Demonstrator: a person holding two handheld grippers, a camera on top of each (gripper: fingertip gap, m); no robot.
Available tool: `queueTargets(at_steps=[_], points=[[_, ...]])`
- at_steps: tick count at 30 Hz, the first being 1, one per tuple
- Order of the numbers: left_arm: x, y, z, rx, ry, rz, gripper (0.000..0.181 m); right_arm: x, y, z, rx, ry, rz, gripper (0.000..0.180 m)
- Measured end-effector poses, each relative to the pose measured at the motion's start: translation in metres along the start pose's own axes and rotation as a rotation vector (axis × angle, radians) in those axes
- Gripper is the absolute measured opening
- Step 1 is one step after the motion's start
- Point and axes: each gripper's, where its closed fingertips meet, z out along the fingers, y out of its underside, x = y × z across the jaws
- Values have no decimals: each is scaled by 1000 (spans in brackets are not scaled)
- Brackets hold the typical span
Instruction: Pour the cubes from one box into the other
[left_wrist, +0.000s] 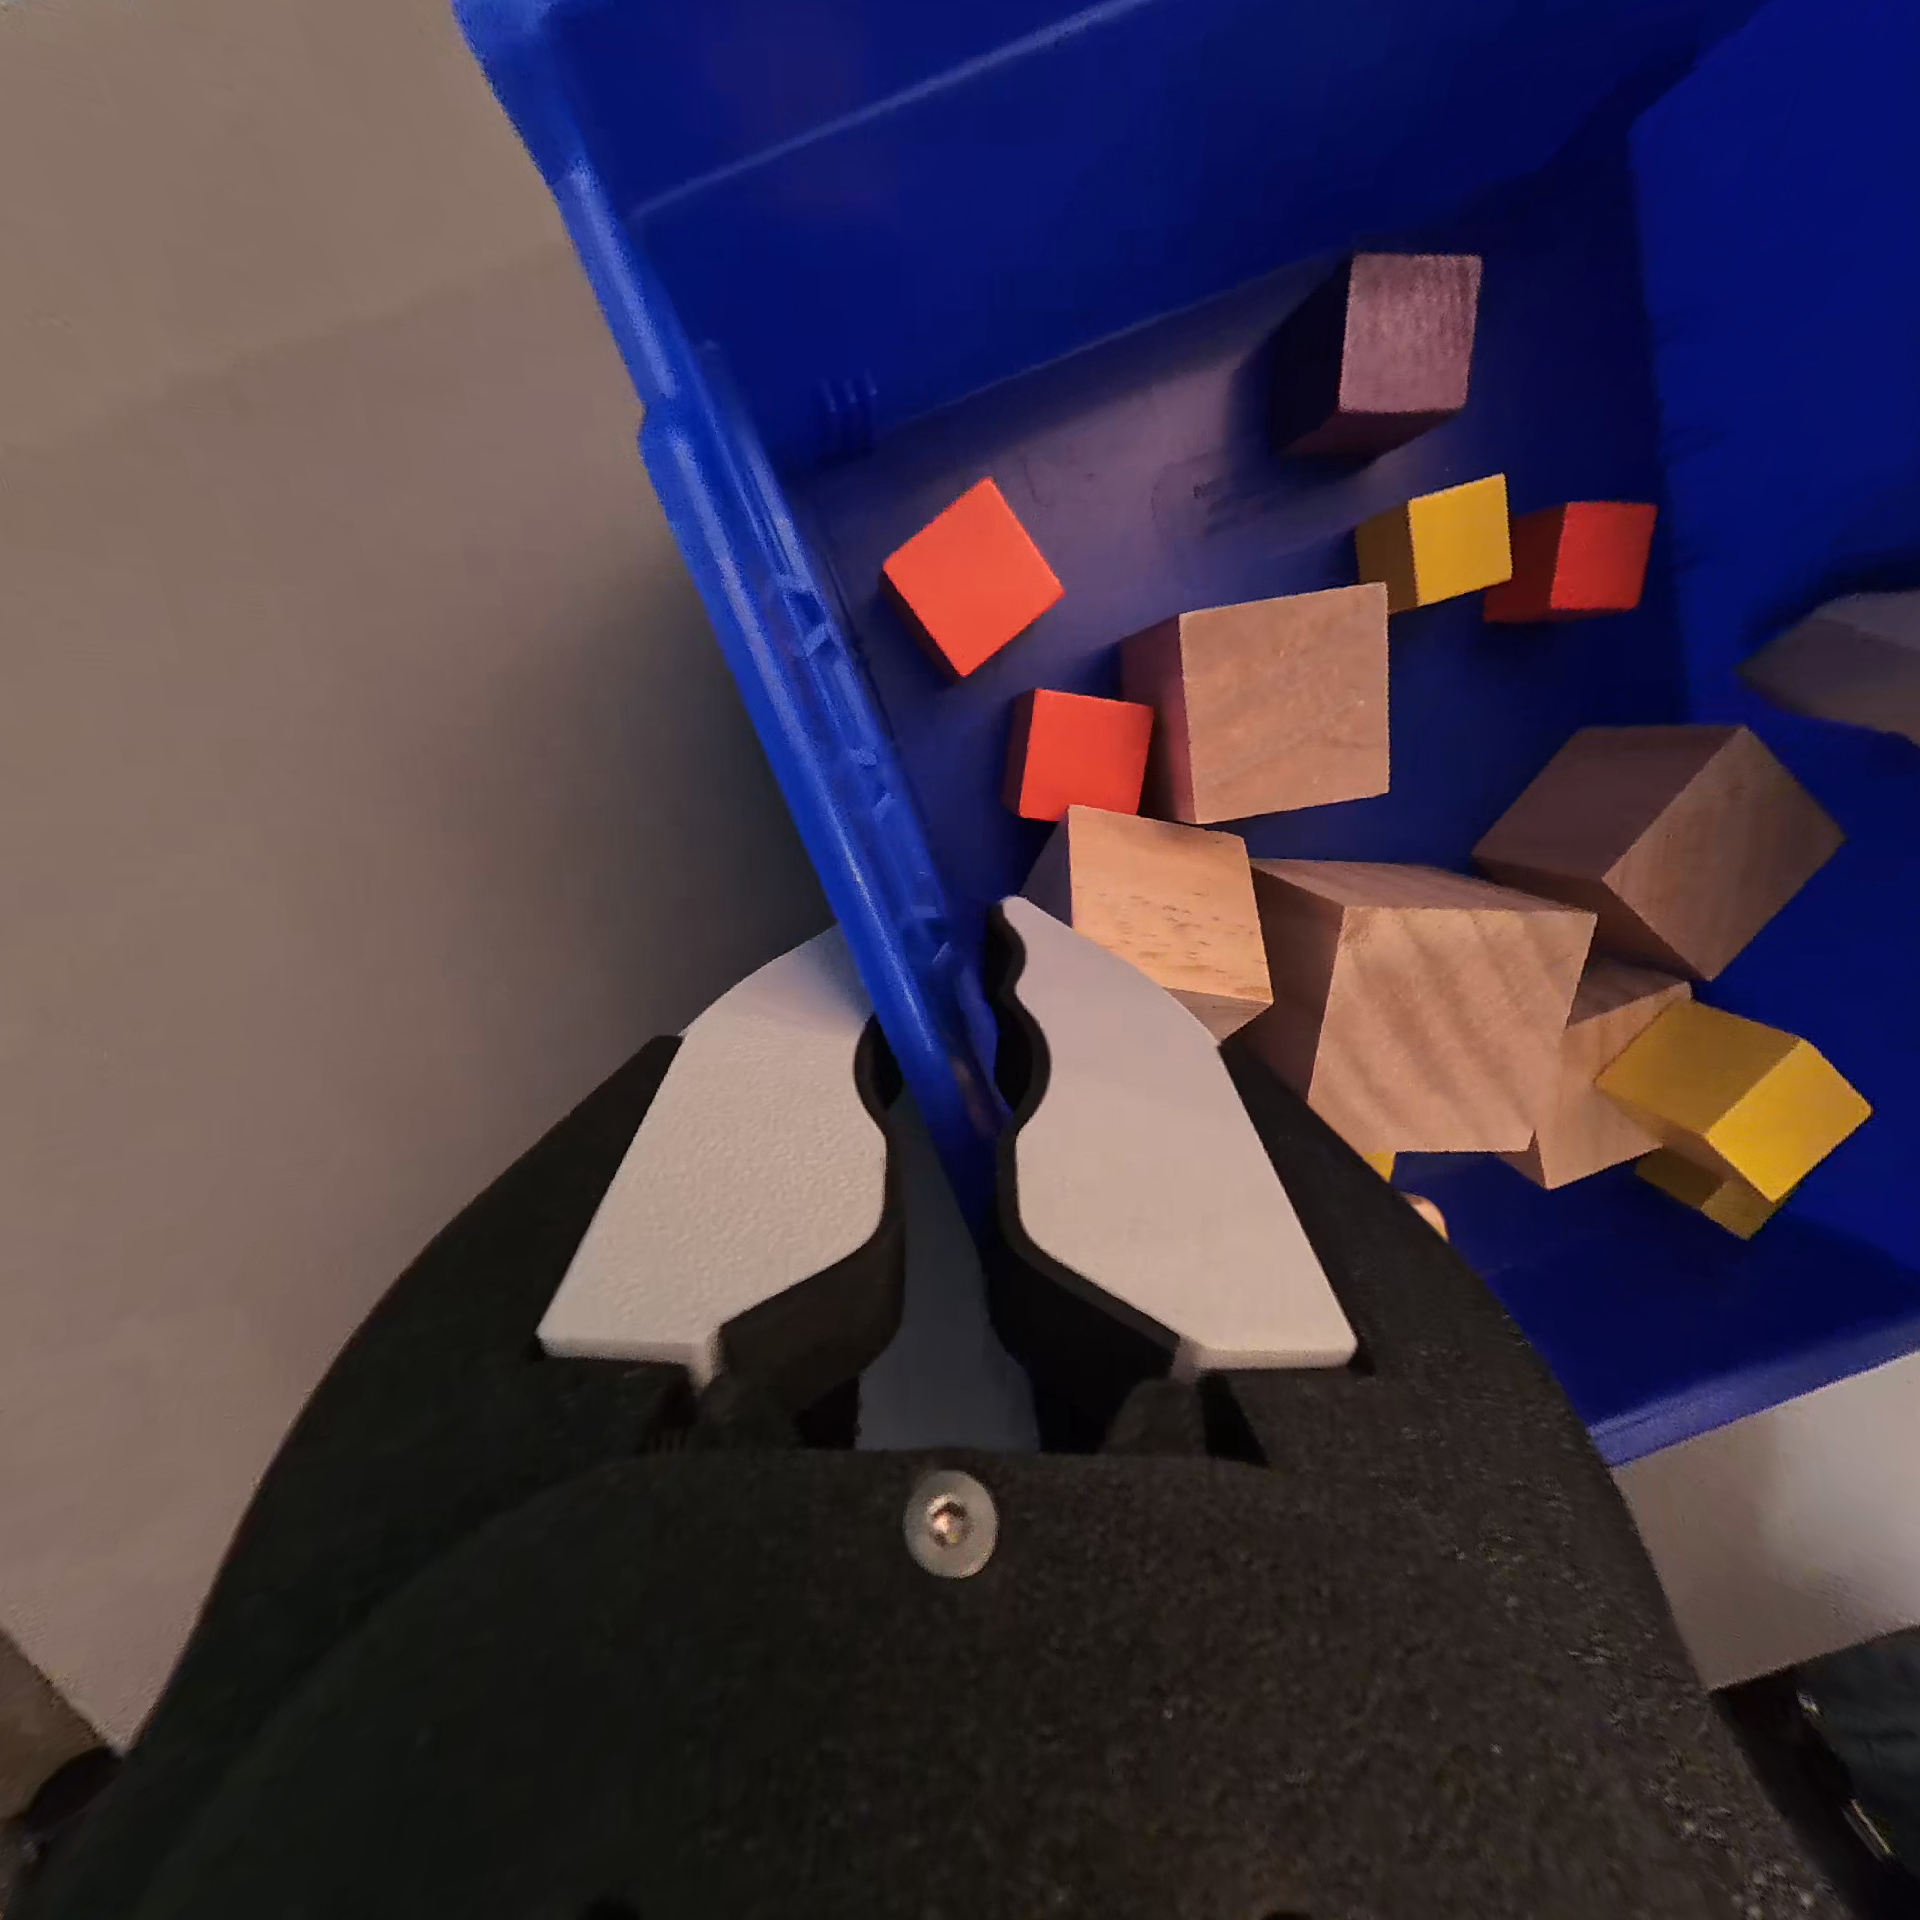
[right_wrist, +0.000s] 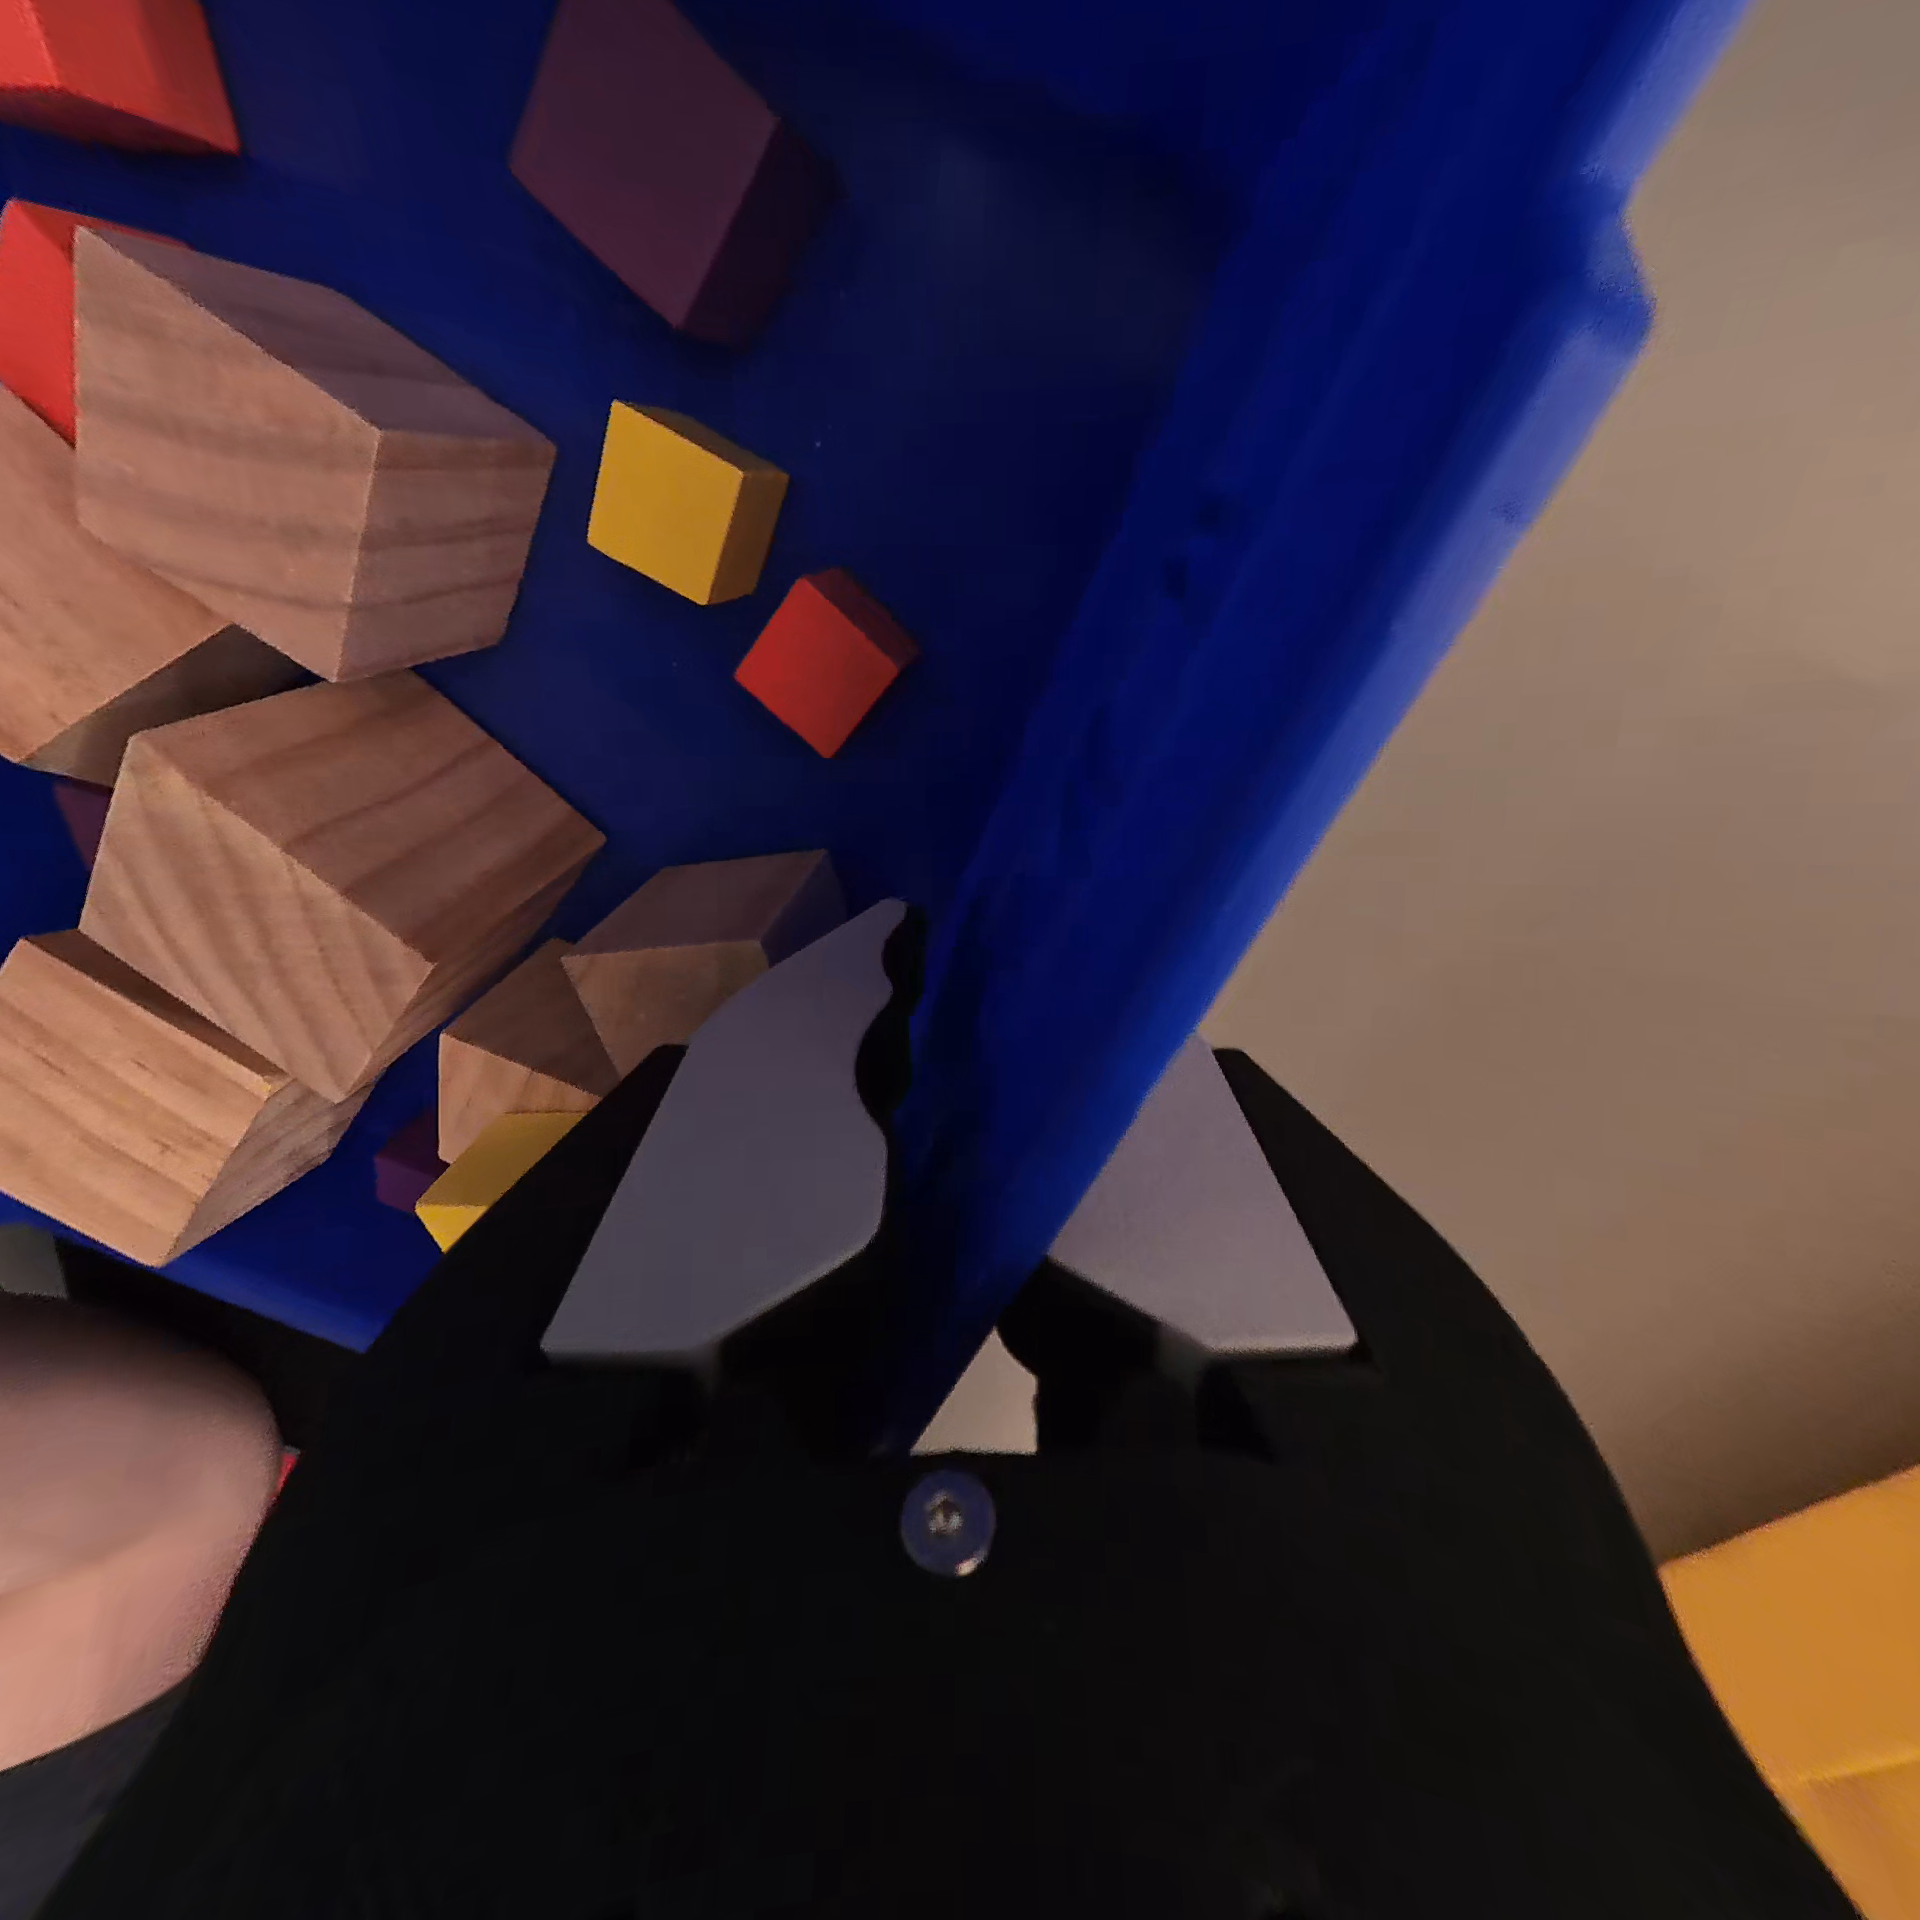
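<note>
A blue plastic box (left_wrist: 790, 644) is held tilted, and it also shows in the right wrist view (right_wrist: 1247, 582). My left gripper (left_wrist: 935, 997) is shut on its left wall. My right gripper (right_wrist: 1039, 997) is shut on its right wall. Inside lie several cubes: plain wooden ones (left_wrist: 1288, 707) (right_wrist: 312, 468), red ones (left_wrist: 971, 577) (right_wrist: 826, 665), yellow ones (left_wrist: 1735, 1091) (right_wrist: 681, 504) and a purple one (left_wrist: 1392, 343) (right_wrist: 665, 156). They are heaped toward the near wall of the box.
A pale wall or surface (left_wrist: 312, 623) lies left of the box. A yellow box (right_wrist: 1808, 1662) shows at the lower right of the right wrist view. A hand (right_wrist: 114, 1538) shows at that view's lower left.
</note>
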Motion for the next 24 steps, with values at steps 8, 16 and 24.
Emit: queueTargets(at_steps=[8, 16, 24], points=[[79, -19, 14, -5, 27, 147, 25, 70, 38, -14, -50, 11, 85, 7], [104, -27, 20, 21, 69, 112, 23, 94, 50, -17, -44, 5, 98, 8], [103, -31, 24, 23, 193, 2, 21, 94, 44, -17, -40, -13, 85, 9]])
